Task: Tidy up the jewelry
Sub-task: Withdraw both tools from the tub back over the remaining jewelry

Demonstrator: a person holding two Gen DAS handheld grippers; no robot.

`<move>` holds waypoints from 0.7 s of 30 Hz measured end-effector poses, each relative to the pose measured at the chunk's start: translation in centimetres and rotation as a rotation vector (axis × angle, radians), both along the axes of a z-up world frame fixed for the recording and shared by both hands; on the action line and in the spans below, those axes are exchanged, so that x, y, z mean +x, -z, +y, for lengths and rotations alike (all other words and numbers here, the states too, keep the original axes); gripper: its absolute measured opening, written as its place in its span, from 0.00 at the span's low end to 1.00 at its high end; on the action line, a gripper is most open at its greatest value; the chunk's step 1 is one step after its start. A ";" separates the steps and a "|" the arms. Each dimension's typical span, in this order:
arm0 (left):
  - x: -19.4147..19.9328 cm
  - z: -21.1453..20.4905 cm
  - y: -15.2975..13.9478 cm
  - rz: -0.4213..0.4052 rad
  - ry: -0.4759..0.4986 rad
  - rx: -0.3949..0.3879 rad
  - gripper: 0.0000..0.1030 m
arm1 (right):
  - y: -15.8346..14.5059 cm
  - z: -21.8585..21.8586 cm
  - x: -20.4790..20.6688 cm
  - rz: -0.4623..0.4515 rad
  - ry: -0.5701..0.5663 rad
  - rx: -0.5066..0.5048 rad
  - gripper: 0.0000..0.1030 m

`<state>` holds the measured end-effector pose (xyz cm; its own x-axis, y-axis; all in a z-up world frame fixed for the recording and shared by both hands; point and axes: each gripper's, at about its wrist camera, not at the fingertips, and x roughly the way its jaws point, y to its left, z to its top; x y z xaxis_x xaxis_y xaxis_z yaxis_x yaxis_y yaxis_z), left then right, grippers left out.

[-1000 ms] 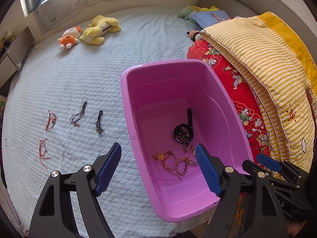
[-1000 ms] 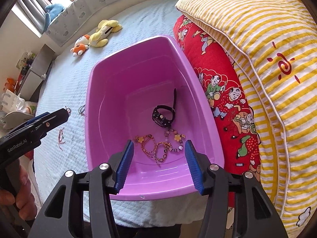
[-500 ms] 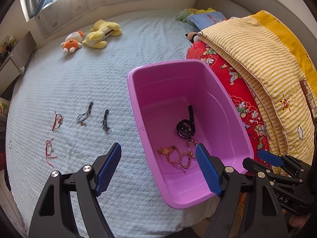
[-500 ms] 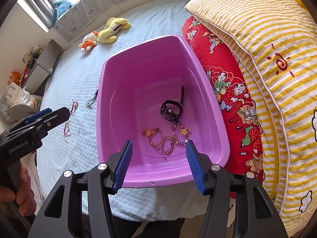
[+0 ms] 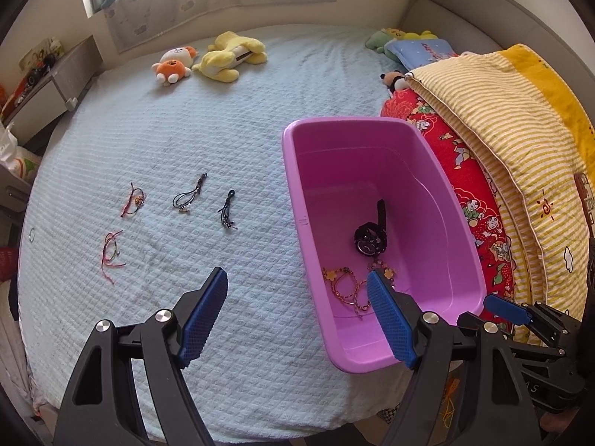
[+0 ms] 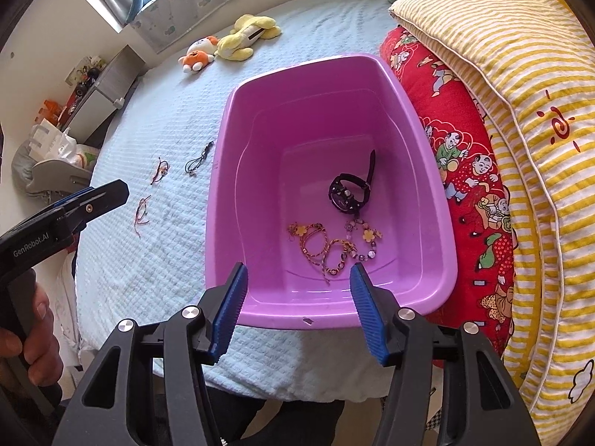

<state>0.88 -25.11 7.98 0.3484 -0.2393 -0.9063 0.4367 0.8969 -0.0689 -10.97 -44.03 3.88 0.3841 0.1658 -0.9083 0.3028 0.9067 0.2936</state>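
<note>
Jewelry is lying in two groups on the bed [image 5: 230, 327]: a black watch [image 6: 347, 191] and beaded bracelets [image 6: 331, 245] are resting in the purple tub [image 5: 293, 193], while four cord pieces are waiting on the quilt to its left, among them a dark cord [image 5: 227, 210] and a red cord [image 5: 111, 254]. The left gripper [image 5: 297, 312] is hovering with fingers spread wide and empty, straddling the tub's near left rim. The right gripper [image 6: 297, 308] is hanging over the tub's near edge; its fingers have just been opening, with nothing between them. The step in hand looks like a turn toward the loose cords; the next move probably calls for a low, careful pinch on thin string. A small ring-like thing [image 5: 31, 234] at the bed's left edge is too tiny to identify, and the right gripper's body is cut off in the left view.
</note>
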 end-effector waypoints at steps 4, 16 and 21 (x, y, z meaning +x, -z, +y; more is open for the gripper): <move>-0.8 1.7 0.1 0.009 -0.054 0.000 0.74 | 0.5 0.7 -0.1 0.008 -0.047 0.013 0.54; -2.7 9.5 0.3 0.018 -0.242 0.042 0.75 | 1.6 4.9 2.2 0.019 -0.195 0.054 0.54; -2.8 12.7 -0.3 0.002 -0.296 0.047 0.76 | 1.1 8.3 3.9 0.000 -0.259 0.056 0.54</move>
<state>-1.91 -12.40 8.25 0.3954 -0.0855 -0.9145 0.1558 0.9875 -0.0250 -7.09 -35.72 2.81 0.3217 0.3090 -0.8950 0.0625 0.9363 0.3457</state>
